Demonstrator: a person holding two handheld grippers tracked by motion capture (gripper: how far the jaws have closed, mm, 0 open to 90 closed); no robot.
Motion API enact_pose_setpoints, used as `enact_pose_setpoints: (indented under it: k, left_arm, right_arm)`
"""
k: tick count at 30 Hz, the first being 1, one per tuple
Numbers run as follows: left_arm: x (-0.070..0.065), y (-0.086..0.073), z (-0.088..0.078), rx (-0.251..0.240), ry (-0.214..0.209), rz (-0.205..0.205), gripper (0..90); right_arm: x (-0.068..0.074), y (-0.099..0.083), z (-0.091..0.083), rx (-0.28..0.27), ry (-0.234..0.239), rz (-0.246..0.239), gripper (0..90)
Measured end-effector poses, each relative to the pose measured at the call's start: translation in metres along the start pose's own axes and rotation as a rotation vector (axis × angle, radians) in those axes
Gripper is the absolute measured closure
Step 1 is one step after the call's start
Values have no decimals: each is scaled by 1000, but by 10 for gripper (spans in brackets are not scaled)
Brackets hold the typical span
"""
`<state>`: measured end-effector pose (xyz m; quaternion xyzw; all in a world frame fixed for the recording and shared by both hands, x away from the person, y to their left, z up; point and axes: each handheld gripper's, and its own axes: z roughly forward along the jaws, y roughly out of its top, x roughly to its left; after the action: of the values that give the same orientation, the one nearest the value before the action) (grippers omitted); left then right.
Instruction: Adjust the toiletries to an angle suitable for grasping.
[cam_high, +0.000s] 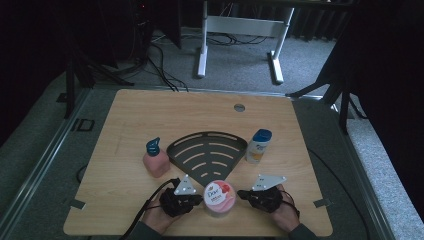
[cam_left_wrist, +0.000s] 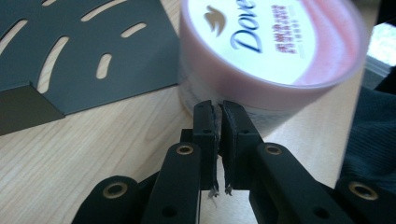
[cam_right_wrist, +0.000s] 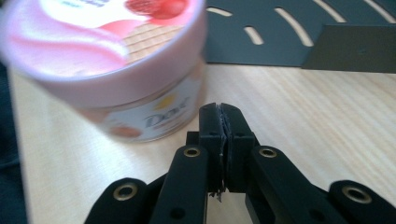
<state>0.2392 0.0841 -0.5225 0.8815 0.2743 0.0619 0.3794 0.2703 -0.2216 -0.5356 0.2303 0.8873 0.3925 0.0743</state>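
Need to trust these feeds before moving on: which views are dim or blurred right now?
High view: dim and underexposed, room edges nearly black, though the Dove jar label still reads. Left gripper view: bright, jaws sharp, the jar's right rim smeared, a glare patch at the right edge. Right gripper view: jaws crisp, the jar soft and blurred.

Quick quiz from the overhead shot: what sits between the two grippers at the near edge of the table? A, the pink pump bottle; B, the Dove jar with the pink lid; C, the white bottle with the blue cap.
B: the Dove jar stands between the left gripper and the right gripper.
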Motion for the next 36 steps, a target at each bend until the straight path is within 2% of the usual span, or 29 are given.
enact_pose_setpoints:
  k: [7,8,11,13,24,30,36]
  left_arm:
    - [-2,4,3,2,-7,6,853]
    - [-5,8,7,3,-16,22,856]
    - [-6,12,12,-7,-38,19,856]
    - [-8,15,17,-3,-41,28,855]
    - [-11,33,35,-2,-39,22,850]
    - [-7,39,43,-17,-45,4,852]
    - [-3,45,47,-13,-40,9,848]
  right_arm:
    - [7,-1,-2,1,50,-22,895]
    - [7,-4,-4,7,47,-21,898]
    - [2,-9,-9,-5,58,6,898]
    - [0,-11,-13,-7,46,15,898]
    - [-15,-18,-28,-31,-17,74,898]
    - [-22,-19,-31,-31,-48,91,899]
    - [-29,-19,-31,-33,-62,100,899]
